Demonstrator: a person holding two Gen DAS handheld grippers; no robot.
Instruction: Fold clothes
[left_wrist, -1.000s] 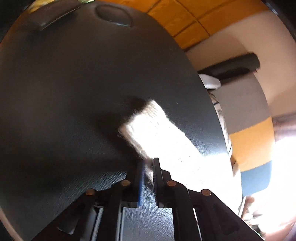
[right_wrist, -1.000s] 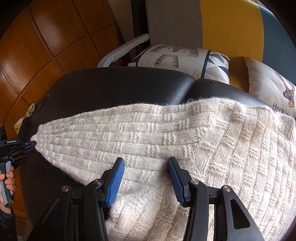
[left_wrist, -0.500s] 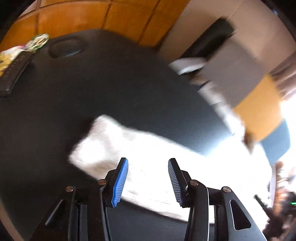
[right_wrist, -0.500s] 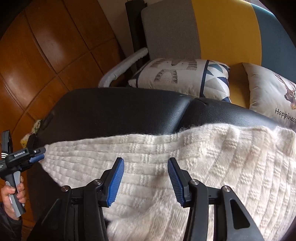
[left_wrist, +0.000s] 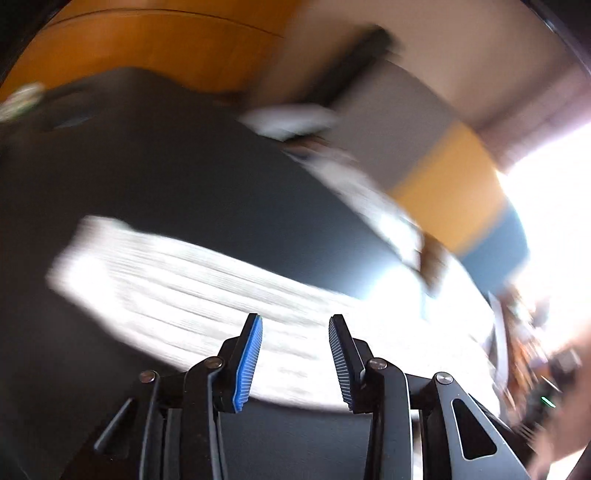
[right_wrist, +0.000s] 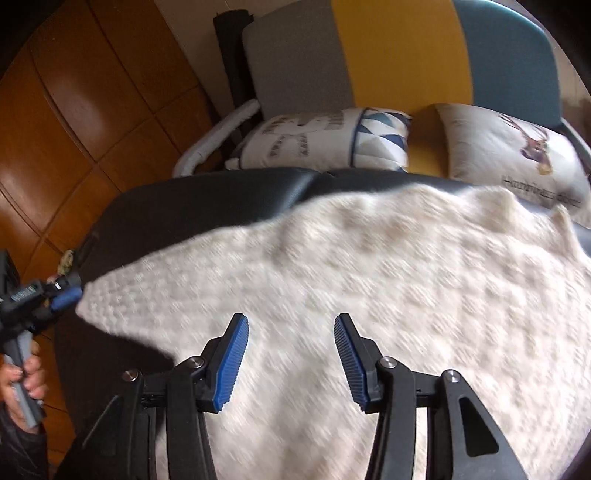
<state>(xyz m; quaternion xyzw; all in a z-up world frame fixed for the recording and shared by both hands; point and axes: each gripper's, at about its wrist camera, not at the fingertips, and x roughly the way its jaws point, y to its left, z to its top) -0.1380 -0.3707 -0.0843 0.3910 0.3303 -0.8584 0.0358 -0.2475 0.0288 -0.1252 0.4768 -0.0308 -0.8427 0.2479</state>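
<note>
A cream knitted sweater (right_wrist: 369, 280) lies spread on a black padded table (right_wrist: 207, 199). One sleeve (left_wrist: 177, 280) stretches flat to the left across the black surface, blurred by motion. My left gripper (left_wrist: 295, 354) is open above the sleeve, nothing between its blue pads. From the right wrist view the left gripper (right_wrist: 62, 295) shows at the sleeve's tip, held in a hand (right_wrist: 22, 376). My right gripper (right_wrist: 291, 358) hovers open over the sweater's body, holding nothing.
Behind the table stands a sofa with grey, yellow and blue back panels (right_wrist: 399, 51) and two printed cushions (right_wrist: 321, 140). Orange wooden panelling (right_wrist: 74, 110) runs along the left. A white padded armrest (right_wrist: 214, 140) sits by the table's far corner.
My left gripper has let go of the sleeve, opened and pulled back; the sleeve now lies flat on the table. My right gripper stayed open and has risen slightly over the sweater.
</note>
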